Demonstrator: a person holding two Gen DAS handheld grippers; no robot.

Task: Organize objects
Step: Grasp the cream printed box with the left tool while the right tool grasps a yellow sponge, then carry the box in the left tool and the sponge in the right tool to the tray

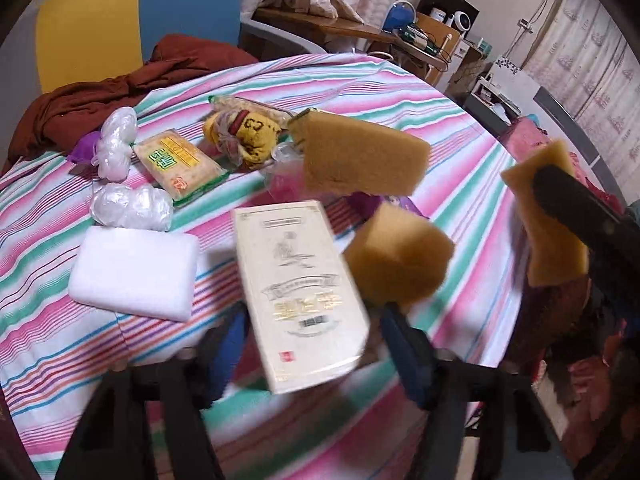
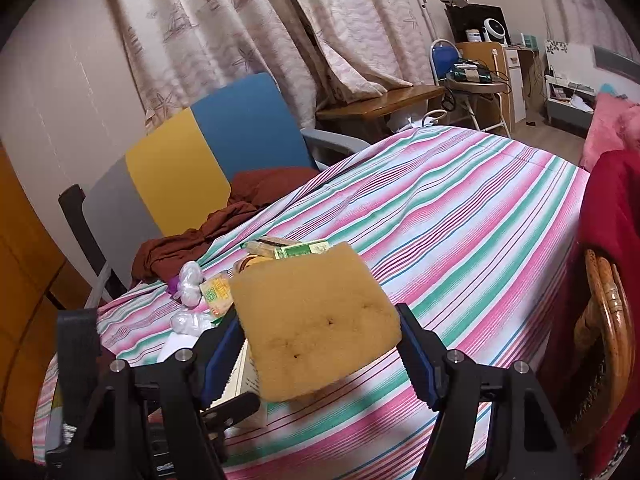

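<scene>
Fingers of right gripper (image 2: 316, 320) are pinched on sponge (image 2: 312, 292), lifted for sorting; left gripper (image 1: 312, 318) is spread astride cream box (image 1: 300, 280), grasp judged pending.

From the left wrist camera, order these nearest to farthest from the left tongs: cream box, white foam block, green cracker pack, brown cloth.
1. Cream box, between the left tongs.
2. White foam block, just left.
3. Green cracker pack, farther back left.
4. Brown cloth, at the far left table edge.
</scene>
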